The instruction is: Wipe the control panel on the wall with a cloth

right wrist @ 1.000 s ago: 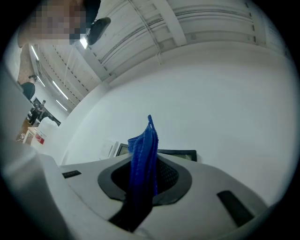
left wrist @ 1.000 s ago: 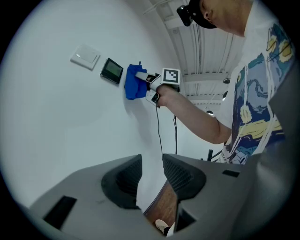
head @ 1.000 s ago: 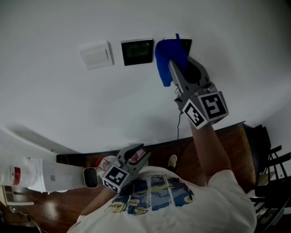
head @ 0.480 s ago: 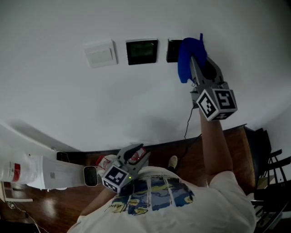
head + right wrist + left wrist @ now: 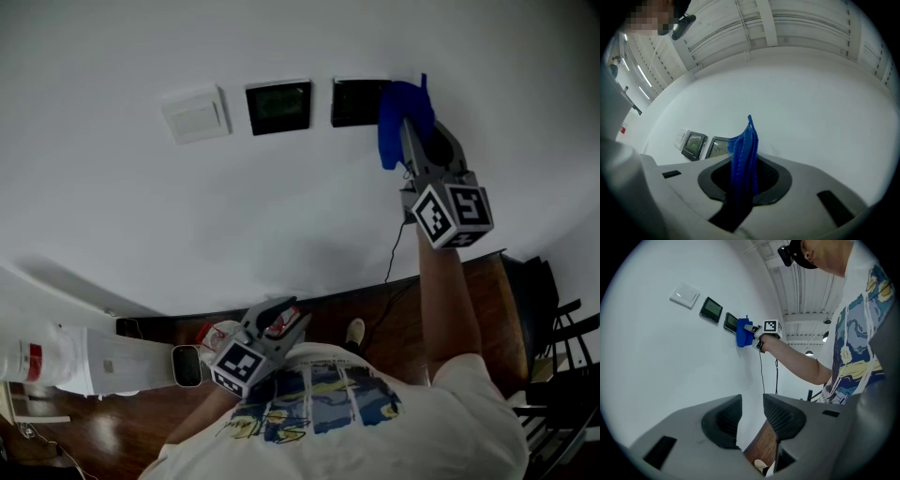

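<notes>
Two dark control panels [image 5: 278,106] [image 5: 359,101] hang side by side on the white wall, right of a white switch plate [image 5: 195,115]. My right gripper [image 5: 413,120] is raised to the wall and shut on a blue cloth [image 5: 399,120], which touches the wall at the right panel's right edge. In the right gripper view the cloth [image 5: 744,157] stands up between the jaws, with the panels [image 5: 695,145] [image 5: 718,147] to its left. My left gripper [image 5: 281,319] hangs low by the person's chest. Its jaws [image 5: 752,416] are slightly apart and hold nothing.
A thin dark cable [image 5: 394,253] runs down the wall below the right gripper to the dark wood floor [image 5: 487,291]. A white appliance [image 5: 84,361] stands at the lower left. Dark chairs [image 5: 562,356] crowd the right edge.
The right gripper slid the cloth rightward across the right panel, which now shows fully uncovered. The left gripper has stayed where it was.
</notes>
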A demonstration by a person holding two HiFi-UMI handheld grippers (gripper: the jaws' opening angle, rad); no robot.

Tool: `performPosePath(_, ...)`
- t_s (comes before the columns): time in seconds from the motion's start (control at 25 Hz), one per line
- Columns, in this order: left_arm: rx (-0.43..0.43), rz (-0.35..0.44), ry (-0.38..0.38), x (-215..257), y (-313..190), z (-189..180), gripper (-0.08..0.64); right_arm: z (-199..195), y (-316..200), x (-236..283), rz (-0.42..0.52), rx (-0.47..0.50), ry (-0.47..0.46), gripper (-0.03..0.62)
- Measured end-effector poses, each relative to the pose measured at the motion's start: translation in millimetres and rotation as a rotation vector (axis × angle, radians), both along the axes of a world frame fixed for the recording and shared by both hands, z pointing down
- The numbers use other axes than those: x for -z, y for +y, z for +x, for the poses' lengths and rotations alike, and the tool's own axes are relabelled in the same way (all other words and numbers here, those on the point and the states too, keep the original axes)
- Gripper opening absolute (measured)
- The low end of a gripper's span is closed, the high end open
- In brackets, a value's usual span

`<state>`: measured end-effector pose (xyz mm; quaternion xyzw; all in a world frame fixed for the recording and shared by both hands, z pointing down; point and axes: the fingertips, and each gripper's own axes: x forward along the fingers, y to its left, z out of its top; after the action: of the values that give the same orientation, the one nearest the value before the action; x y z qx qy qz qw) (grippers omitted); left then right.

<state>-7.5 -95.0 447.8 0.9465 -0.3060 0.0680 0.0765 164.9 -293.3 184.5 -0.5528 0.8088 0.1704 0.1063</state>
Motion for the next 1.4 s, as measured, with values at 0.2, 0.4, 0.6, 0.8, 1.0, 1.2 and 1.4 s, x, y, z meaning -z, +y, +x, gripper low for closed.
performPosePath(0.2,0.012,0.003,-0.005,-1.1,0.2,-3.9,0.133,-1.2,12.4,-1.2,0.006,0.012,-0.01,0.095)
performPosePath(0.4,0.014,0.003,-0.007,-2.0,1.8,-5.8,0.133,-0.2,34.2,-15.2,-0.009,0.013,-0.024,0.095)
performPosePath(0.6,0.009,0.005,-0.012,-4.3,0.9,-6.4,0.133,-2.0,61.3,-34.6,-0.031,0.015,-0.011,0.095)
performPosePath(0.8,-0.009,0.008,-0.015,-4.2,2.2,-2.4,0.133,-2.3,82.7,-47.6,-0.046,0.012,0.001,0.095)
performPosePath(1.0,-0.014,0.002,-0.007,-2.6,2.5,-0.1,0.133,1.1,91.5,-59.7,-0.067,0.0,-0.002,0.095)
performPosePath(1.2,-0.006,0.001,-0.005,-2.4,1.3,-1.2,0.133,-0.5,94.5,-66.7,-0.082,0.004,-0.002,0.094)
performPosePath(1.4,0.002,0.005,-0.011,-3.1,0.3,-4.3,0.133,-5.2,95.4,-69.7,-0.09,0.015,-0.005,0.094)
